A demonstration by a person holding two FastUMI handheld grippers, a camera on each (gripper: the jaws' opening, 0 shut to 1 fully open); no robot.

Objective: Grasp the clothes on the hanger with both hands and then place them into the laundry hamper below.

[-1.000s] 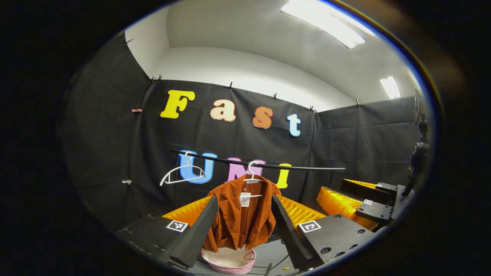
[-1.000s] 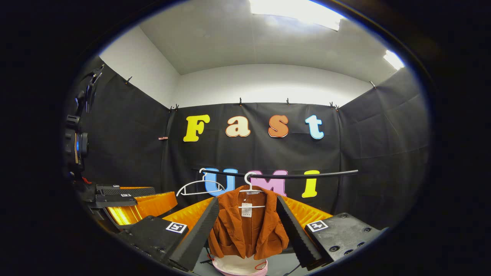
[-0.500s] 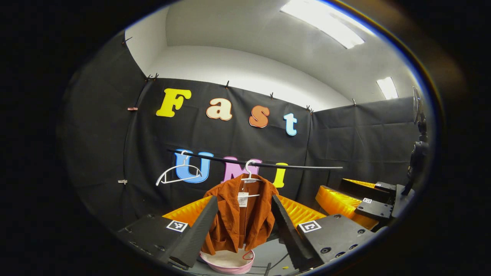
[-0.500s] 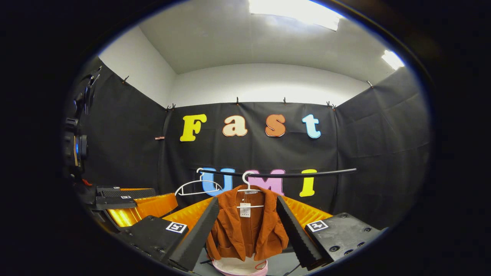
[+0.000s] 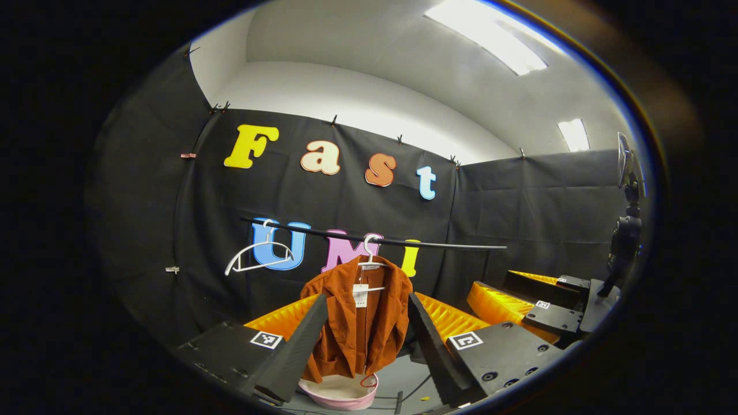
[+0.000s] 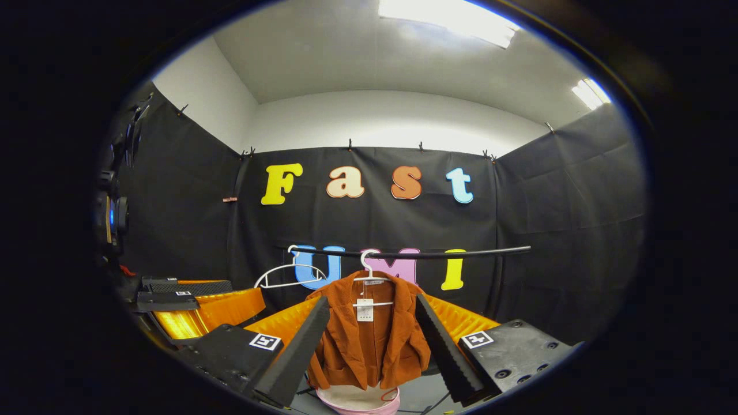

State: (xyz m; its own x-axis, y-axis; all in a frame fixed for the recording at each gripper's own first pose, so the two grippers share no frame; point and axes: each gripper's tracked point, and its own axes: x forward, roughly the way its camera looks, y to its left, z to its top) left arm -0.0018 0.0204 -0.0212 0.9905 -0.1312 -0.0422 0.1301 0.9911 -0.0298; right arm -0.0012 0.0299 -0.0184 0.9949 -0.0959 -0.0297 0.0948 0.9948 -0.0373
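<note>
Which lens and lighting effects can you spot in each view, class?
Left gripper view: the rail bows from fisheye distortion, and the ceiling light is blown out. Right gripper view: the jacket stays sharp and evenly lit, and the rail curves too.

Your left gripper (image 5: 364,337) is level, its two fingers spread wide and angling outward from each other with nothing between the pads. Your right gripper (image 6: 372,340) sits the same way, fingers parted wide, gripping nothing. In the left gripper view, your right gripper (image 5: 542,302) shows off to the right edge, at about the same height, its fingers pointing the same way as yours here. In the right gripper view, your left gripper (image 6: 184,294) shows at the left edge, held alongside and well apart from the right one.
</note>
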